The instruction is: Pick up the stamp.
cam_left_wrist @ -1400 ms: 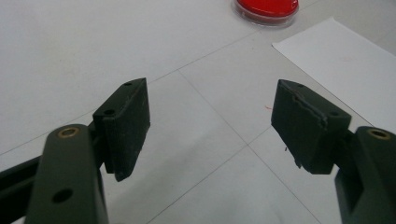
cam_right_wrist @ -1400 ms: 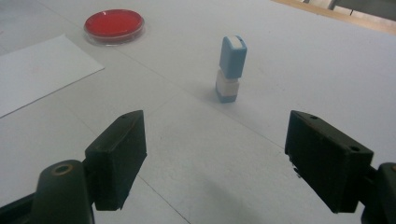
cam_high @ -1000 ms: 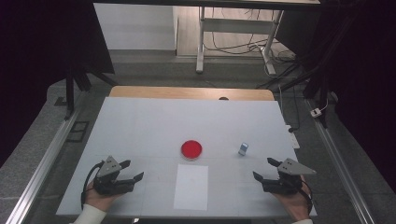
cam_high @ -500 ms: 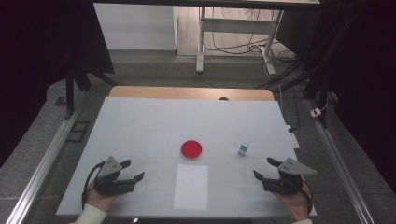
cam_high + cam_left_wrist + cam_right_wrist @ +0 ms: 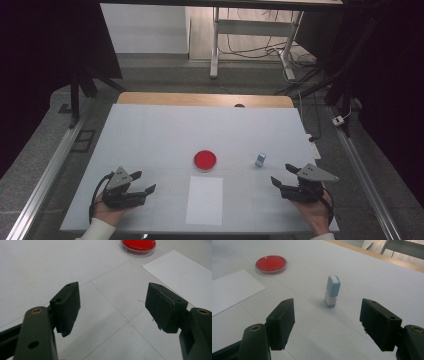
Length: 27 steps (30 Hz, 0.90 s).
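Observation:
A round red dish [image 5: 205, 160] sits mid-table, also visible in the left gripper view [image 5: 138, 245] and the right gripper view [image 5: 271, 264]. A white paper sheet [image 5: 205, 199] lies just in front of it. A small blue and white stamp-like block [image 5: 260, 159] stands upright to the dish's right, and straight ahead of the right jaws [image 5: 332, 291]. My left gripper [image 5: 143, 183] rests open at the near left, nothing between its jaws [image 5: 113, 307]. My right gripper [image 5: 281, 175] rests open at the near right, a short way from the block [image 5: 328, 322].
The white table top [image 5: 150, 140] has a wooden strip [image 5: 200, 99] along its far edge. Metal rails run along both sides. A table frame and cables stand on the floor beyond.

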### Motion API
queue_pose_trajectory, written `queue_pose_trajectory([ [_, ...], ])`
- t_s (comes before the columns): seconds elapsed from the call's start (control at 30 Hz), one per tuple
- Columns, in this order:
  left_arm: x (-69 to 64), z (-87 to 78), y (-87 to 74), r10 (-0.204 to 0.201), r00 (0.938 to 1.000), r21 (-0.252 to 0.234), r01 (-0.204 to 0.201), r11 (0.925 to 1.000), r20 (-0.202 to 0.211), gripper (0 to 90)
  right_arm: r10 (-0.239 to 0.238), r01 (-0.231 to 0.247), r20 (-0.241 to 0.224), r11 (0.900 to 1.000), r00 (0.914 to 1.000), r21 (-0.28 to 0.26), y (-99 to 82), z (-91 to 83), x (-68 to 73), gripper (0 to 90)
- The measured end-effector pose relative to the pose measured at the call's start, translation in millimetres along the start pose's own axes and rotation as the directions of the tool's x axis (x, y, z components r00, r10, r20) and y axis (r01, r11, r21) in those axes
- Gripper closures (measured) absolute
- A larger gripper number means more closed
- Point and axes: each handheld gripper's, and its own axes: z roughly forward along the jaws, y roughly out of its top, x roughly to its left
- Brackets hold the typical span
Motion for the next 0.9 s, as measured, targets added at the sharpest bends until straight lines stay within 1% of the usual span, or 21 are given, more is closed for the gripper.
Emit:
queue_pose_trajectory([
  [0.2, 0.4, 3.5, 1.2, 0.008, 0.9999, 0.007, -0.008, 0.9999, 0.007, 28.1, 0.008, -0.008, 0.001, 1.0, 1.0, -0.004, 5.7, 4.0, -2.2, 28.3],
  [0.27, 0.3, 4.6, 1.6, 0.008, 0.9999, 0.007, -0.008, 0.9999, 0.007, 28.1, 0.006, -0.006, 0.006, 1.0, 1.0, -0.003, 9.2, 5.2, -3.3, 28.4],
  [0.33, 0.3, 5.7, 1.8, 0.017, 0.9998, 0.012, -0.017, 0.9998, 0.008, 28.1, -0.001, 0.001, 0.008, 1.0, 1.0, -0.007, 13.2, 7.6, -4.6, 28.5],
  [0.4, 0.5, 6.8, 2.4, 0.028, 0.9996, 0.018, -0.028, 0.9994, 0.01, 28.1, -0.008, 0.008, 0.008, 1.0, 0.9999, -0.001, 17.6, 10.3, -5.5, 28.5],
  [0.5, 1.2, 7.3, 3.0, 0.024, 0.9997, 0.016, -0.024, 0.9996, 0.008, 28.1, -0.012, 0.012, 0.008, 0.9999, 0.9999, 0.004, 23.1, 13.7, -6.2, 28.5],
  [0.8, 1.5, 4.7, 2.5, 0.021, 0.9998, 0.011, -0.021, 0.9997, 0.0, 28.1, -0.012, 0.011, 0.009, 0.998, 0.9999, 0.062, 37.3, 25.6, -14.2, 28.2],
  [0.9, 2.8, 3.9, 1.9, 0.018, 0.9998, 0.008, -0.018, 0.9998, -0.002, 28.1, -0.005, 0.005, 0.004, 0.9953, 1.0, 0.097, 43.7, 33.5, -20.0, 28.4],
])
